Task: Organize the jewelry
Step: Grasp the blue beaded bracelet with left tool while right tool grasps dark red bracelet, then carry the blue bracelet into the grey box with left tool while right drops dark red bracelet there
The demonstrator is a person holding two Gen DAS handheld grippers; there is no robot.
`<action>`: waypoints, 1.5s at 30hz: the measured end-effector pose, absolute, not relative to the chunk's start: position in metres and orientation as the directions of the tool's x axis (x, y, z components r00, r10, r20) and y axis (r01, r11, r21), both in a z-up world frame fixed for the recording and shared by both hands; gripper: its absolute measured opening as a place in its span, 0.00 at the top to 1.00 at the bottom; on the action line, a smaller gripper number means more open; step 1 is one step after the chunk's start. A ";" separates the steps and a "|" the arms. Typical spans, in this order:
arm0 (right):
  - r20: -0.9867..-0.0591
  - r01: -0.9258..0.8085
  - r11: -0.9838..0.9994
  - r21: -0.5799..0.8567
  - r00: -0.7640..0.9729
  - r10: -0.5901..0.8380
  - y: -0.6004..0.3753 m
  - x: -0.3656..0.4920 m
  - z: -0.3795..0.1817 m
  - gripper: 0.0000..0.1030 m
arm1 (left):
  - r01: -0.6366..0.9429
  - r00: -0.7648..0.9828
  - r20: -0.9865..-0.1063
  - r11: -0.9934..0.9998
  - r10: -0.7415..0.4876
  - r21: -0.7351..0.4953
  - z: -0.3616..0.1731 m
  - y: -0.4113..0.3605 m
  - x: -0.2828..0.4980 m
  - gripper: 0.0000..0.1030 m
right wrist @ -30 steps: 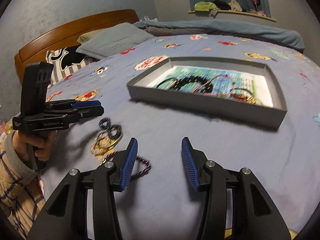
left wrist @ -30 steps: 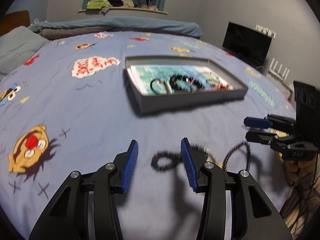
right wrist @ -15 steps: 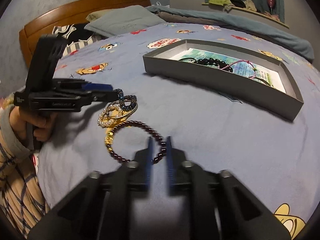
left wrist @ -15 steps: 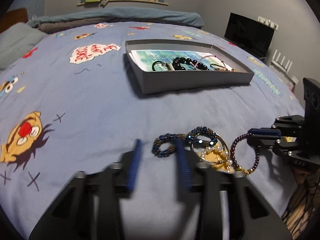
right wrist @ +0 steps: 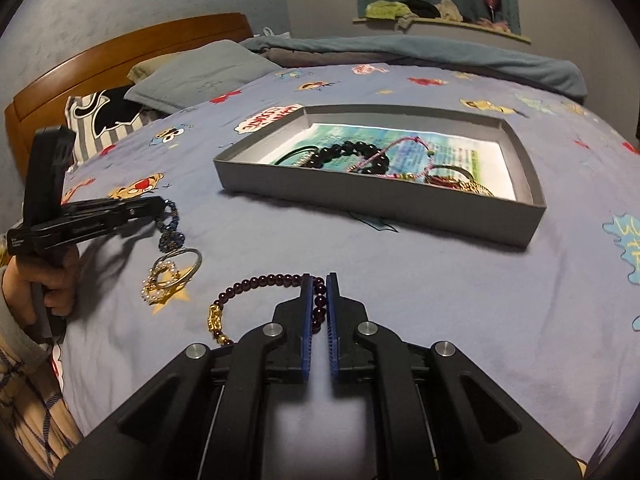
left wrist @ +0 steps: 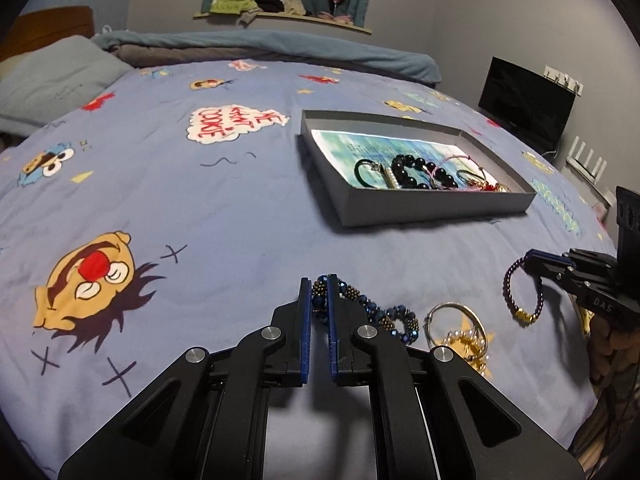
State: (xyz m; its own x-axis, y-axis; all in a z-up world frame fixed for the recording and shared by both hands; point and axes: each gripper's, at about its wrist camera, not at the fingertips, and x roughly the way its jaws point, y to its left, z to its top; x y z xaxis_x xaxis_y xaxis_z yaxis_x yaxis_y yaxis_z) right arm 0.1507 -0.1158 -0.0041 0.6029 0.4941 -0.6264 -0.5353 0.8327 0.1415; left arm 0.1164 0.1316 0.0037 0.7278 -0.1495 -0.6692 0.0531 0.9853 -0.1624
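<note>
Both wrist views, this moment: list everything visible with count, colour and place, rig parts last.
grey tray: 1, grey, mid-bed, several bracelets inside
blue beaded bracelet: 1, dark blue, near bed edge, in left gripper
purple beaded bracelet: 1, dark purple with gold charm, in right gripper
silver bangle: 1, silver, between them
pearl-and-gold piece: 1, beside bangle
bedsheet: 1, blue, cartoon prints
pillow: 1, grey-blue, by headboard
monitor: 1, black
left gripper: shut
right gripper: shut

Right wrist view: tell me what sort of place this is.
A bedroom, almost certainly. The work surface is a bed with a cartoon-print sheet, a wooden headboard and pillows at its head, and a curtained window ledge piled with clothes behind. The jewelry box simply sits on the bedding.
</note>
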 end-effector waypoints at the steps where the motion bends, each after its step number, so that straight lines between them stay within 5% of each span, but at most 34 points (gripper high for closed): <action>1: -0.631 -0.534 0.833 0.144 0.599 0.494 -0.116 0.152 -0.005 0.94 | 0.065 0.719 -0.677 0.985 -0.158 -0.162 0.002 0.130 0.117 0.92; 15: -0.651 -0.552 0.818 0.159 0.564 0.508 -0.111 0.152 -0.012 0.83 | 0.088 0.645 -0.738 0.979 -0.196 -0.183 -0.021 0.129 0.136 0.74; 18: -0.648 -0.559 0.813 0.163 0.561 0.516 -0.110 0.152 -0.012 0.86 | 0.098 0.637 -0.743 0.978 -0.205 -0.186 -0.022 0.128 0.136 0.77; 21: -0.637 -0.565 0.805 0.180 0.557 0.534 -0.112 0.152 -0.010 0.94 | 0.112 0.649 -0.733 0.978 -0.204 -0.174 -0.017 0.124 0.131 0.93; 45: -0.454 -0.567 0.808 0.162 0.684 0.571 -0.127 0.155 0.055 0.94 | 0.230 0.804 -0.512 0.952 -0.302 -0.201 0.066 0.092 0.131 0.93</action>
State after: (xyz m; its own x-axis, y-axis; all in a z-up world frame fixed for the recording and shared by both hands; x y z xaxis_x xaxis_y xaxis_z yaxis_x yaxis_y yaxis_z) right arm 0.1554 -0.1266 0.0551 0.6839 0.5714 -0.4536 -0.5670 0.8076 0.1623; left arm 0.1311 0.0916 0.0664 0.8038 -0.3024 -0.5123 0.2299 0.9522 -0.2013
